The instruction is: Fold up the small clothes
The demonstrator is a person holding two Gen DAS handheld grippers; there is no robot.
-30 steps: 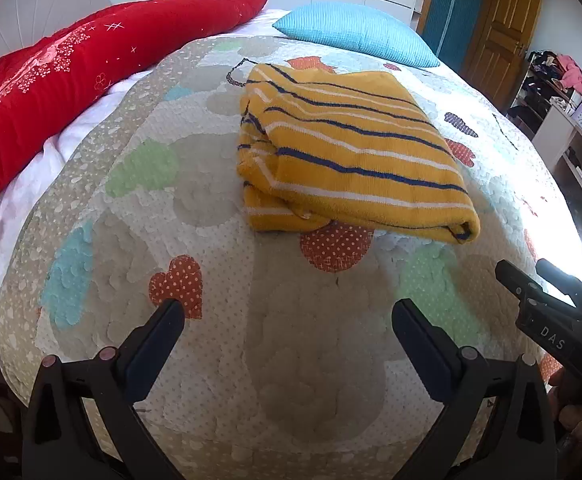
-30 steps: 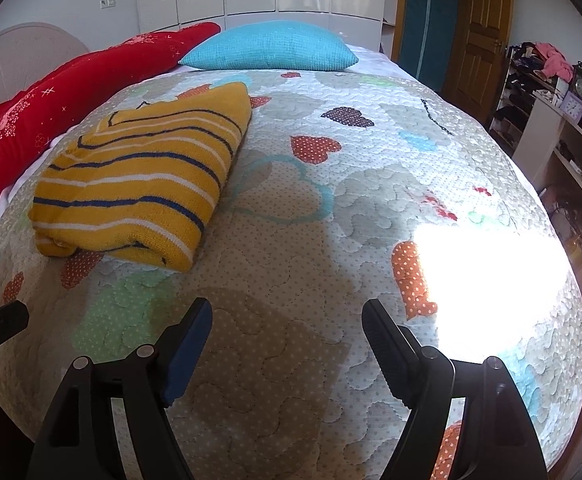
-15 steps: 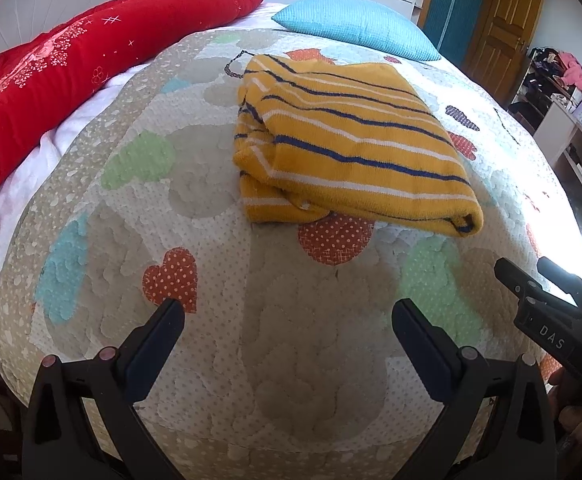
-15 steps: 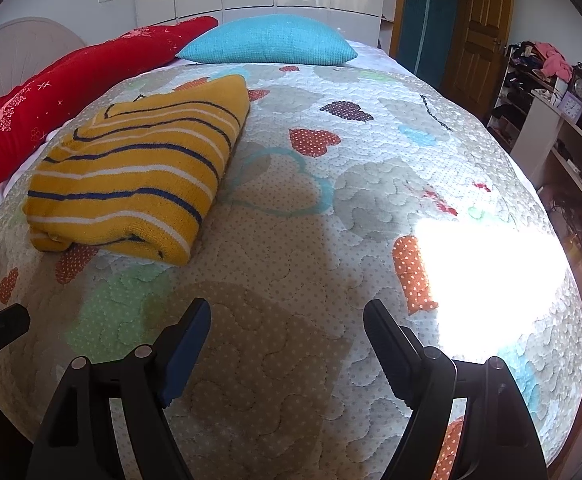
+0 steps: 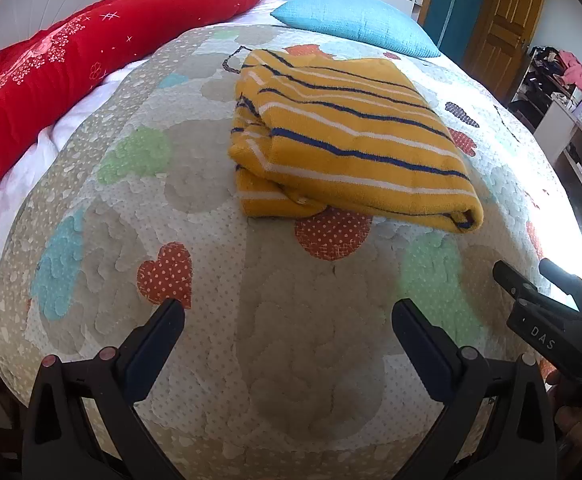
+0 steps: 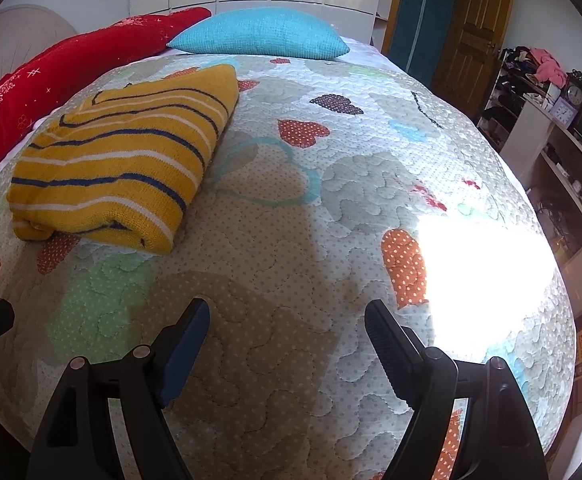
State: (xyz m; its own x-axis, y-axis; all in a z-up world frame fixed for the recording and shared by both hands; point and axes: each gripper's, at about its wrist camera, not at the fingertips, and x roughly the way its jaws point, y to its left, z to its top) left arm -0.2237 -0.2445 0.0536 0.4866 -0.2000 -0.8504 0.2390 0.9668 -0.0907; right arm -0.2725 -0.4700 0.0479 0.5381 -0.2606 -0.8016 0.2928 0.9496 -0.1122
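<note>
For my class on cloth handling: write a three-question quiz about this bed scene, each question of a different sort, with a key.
1. True or false: the left gripper is shut on the striped sweater.
2. Which lies beyond the sweater, at the head of the bed? A) blue pillow B) clock C) red heart patch
3. Fill in: the sweater lies ____ on the quilt.

Key: 1 false, both grippers' fingers are apart, the right gripper too; 2 A; 3 folded.

Mustard sweater [image 5: 355, 136], navy-and-white stripes; red bolster [image 5: 91, 52].

Yellow striped sweater [image 5: 351, 140] lies folded flat on the quilt [image 5: 291, 340].
</note>
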